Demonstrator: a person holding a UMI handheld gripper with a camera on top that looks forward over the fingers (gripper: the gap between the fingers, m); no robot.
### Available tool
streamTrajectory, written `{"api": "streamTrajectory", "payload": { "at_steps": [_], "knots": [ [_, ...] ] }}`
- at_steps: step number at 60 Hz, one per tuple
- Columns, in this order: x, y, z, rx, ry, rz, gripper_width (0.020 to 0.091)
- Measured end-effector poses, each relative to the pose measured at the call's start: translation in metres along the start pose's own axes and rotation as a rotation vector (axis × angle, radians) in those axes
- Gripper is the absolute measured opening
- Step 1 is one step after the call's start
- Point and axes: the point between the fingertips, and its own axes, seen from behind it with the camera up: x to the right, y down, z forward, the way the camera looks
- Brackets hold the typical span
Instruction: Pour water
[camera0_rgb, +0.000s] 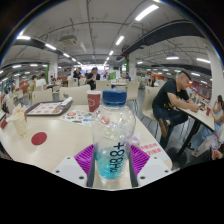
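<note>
Between the two fingers of the hand-held gripper (112, 163), at 6 o'clock of the view, a clear plastic water bottle (113, 135) is standing upright, blue cap (115, 98) on top and a blue-and-white label around its lower half. Purple pads (85, 157) are showing on both sides of the bottle base, pressing close against it, so the hand-held gripper is looking closed on the bottle; whether the bottle is resting on the table (60, 140) or lifted just off it is not clear. Just beyond the bottle, at about 12 o'clock from the cap, a red cup (94, 101) is sitting on the white table. At 10 o'clock a dark tray (47, 108) is lying on the table, with some printed paper (78, 117) lying between it and the bottle. Further out at 9 o'clock a pale drink cup (19, 122) is standing near the table edge, and a red round spot (38, 138) is showing on the tabletop nearer the fingers. At 3 o'clock a person in dark clothes (173, 100) is sitting at a neighbouring table, leaning forward. At 12 o'clock, well behind the red cup, more people (93, 76) are sitting in a large food-court hall with strip ceiling lights (146, 12) glowing overhead.
</note>
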Motion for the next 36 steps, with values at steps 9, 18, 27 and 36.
{"api": "streamTrajectory", "payload": {
  "at_steps": [9, 18, 27, 36],
  "knots": [
    [-0.001, 0.0, 0.0, -0.028, 0.043, -0.029, 0.0417],
    [0.005, -0.033, -0.008, -0.006, 0.13, -0.143, 0.0418],
    [-0.012, -0.109, -0.019, 0.06, 0.25, -0.394, 0.0418],
    [-0.068, -0.184, -0.019, 0.133, 0.364, -0.768, 0.0418]
  ]
}}
